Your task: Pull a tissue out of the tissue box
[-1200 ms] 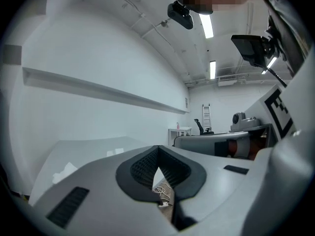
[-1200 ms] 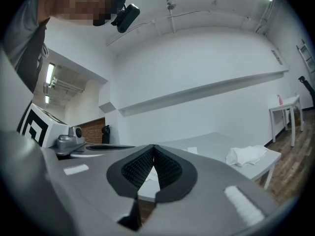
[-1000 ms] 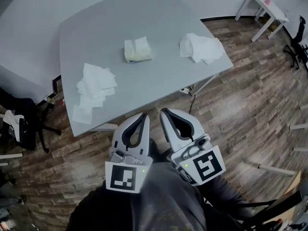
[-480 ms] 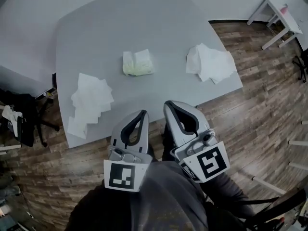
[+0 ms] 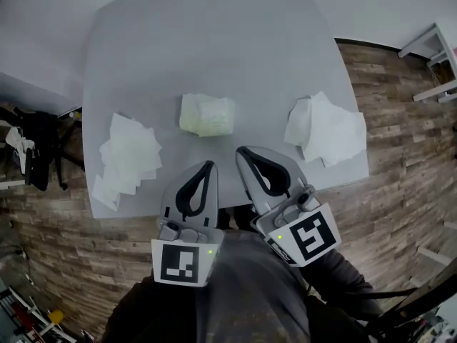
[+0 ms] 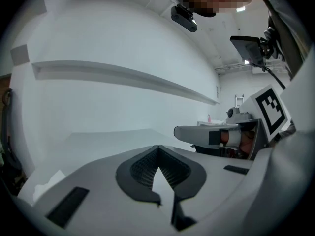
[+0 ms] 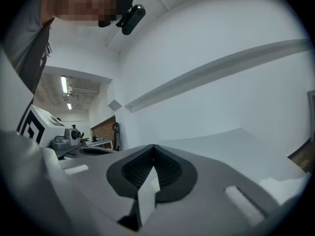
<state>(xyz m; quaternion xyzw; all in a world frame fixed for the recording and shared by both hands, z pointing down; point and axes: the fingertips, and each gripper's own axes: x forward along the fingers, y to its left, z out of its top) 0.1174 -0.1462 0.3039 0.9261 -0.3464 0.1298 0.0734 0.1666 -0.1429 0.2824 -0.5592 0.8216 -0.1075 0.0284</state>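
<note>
Both tools hung short of the tissue box [image 5: 206, 114], which sat near the middle of the grey bench [image 5: 214, 34], as I lined up a pull from the remote station. The left tool [image 5: 208, 165] and the right tool [image 5: 241, 150] pointed toward the box from my side of it, over the bench edge. Each had its jaws pressed together with nothing caught between them, as each tool's own camera confirmed. One heap of loose tissues [image 5: 128, 156] lay left of the box and another heap [image 5: 327, 128] lay right of it, both well apart from it. A pale, crumpled tuft [image 5: 214, 109] seemed to stand up from the box top, though the head view was too coarse to be sure.

In my judgement the step in hand was the approach, and doing it well meant opening one tool before it reached the box, not on arrival. The box looked soft and light, so I expected it to lift or slide with the sheet. The other tool should therefore press down on the end of the box away from the tuft. The pinch belonged high on the tuft, taking one layer only. The draw should run straight up and away from the box, steady and not snatched, lest the sheet tear or drag a second one out.
</note>
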